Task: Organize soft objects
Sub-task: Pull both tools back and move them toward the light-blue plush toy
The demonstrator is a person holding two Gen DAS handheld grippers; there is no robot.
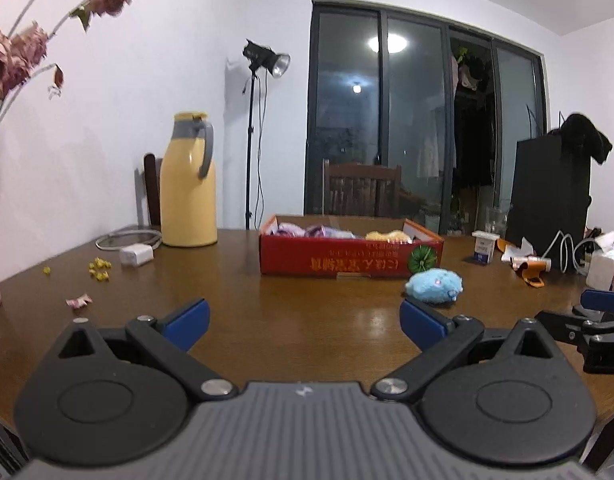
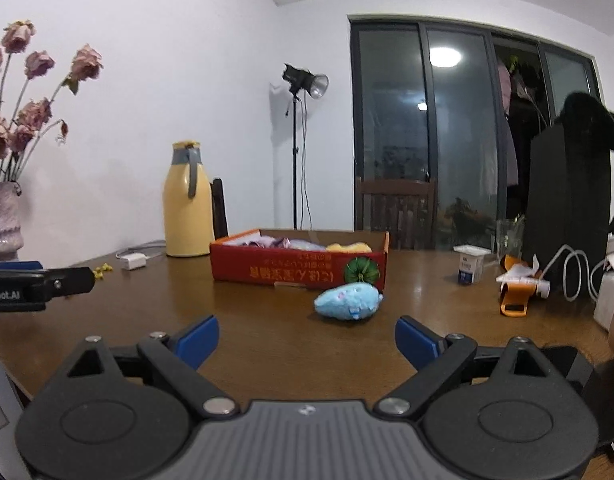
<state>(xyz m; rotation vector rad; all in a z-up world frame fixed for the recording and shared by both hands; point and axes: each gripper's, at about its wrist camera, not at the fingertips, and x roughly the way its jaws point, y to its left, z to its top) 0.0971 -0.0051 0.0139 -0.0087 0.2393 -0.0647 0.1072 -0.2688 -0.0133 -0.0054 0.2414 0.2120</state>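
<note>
Both sets of fingers are spread wide with nothing in them. The right gripper [image 2: 307,340] has the blue plush [image 2: 348,300] just ahead, slightly right of center, long axis running crosswise. From the left gripper [image 1: 305,320] it sits off right, so right's nearer I'd say. It's on the tabletop [image 2: 267,320], right in front of the red box [image 2: 299,268].

Both wrist views look nearly level across the bench [image 1: 307,312] from low at its near edge, toward the window [image 2: 467,120]. They share the red box [image 1: 347,256] and blue toy [image 2: 347,302]; the left view sits further left.
</note>
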